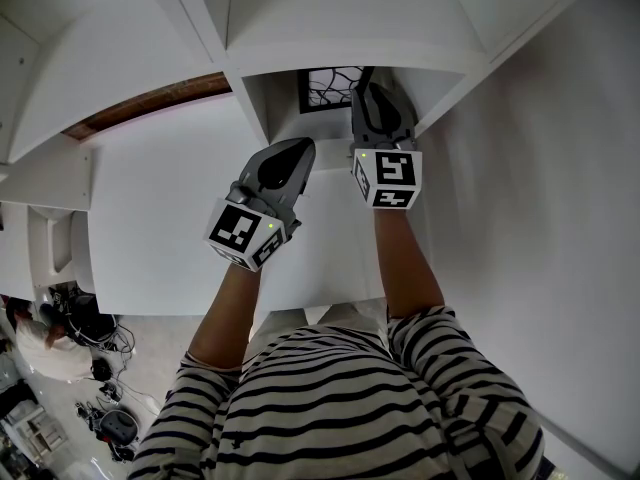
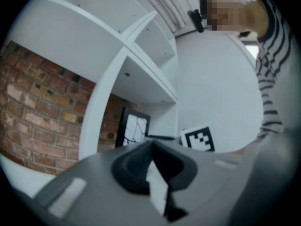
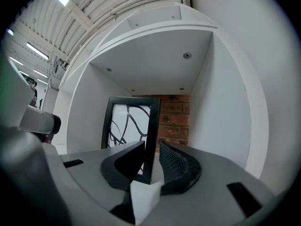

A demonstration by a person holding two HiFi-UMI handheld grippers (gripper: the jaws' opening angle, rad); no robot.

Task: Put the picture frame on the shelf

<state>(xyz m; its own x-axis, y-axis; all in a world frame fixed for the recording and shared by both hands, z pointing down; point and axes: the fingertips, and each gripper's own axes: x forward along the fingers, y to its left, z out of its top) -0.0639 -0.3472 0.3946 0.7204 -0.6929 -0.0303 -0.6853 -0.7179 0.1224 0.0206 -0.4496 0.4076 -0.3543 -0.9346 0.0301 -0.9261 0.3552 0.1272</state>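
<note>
A black picture frame [image 1: 325,88] with a white sheet of black curved lines stands upright in a cubby of the white shelf [image 1: 280,98]. My right gripper [image 1: 362,83] reaches into that cubby. In the right gripper view its jaws [image 3: 151,147] are shut on the right edge of the picture frame [image 3: 129,126], which runs down between them. My left gripper [image 1: 298,150] hangs outside the cubby to the left and lower, shut with nothing in it. From the left gripper [image 2: 153,145] I see the picture frame [image 2: 134,126] at a slant behind the shelf's upright.
A brick wall [image 2: 28,102] shows behind the open shelf compartments [image 3: 174,121]. White shelf uprights [image 2: 101,107] and boards close in the cubby on both sides and above. A white wall [image 1: 560,188] runs along the right. Cables and gear lie on the floor [image 1: 100,368] at lower left.
</note>
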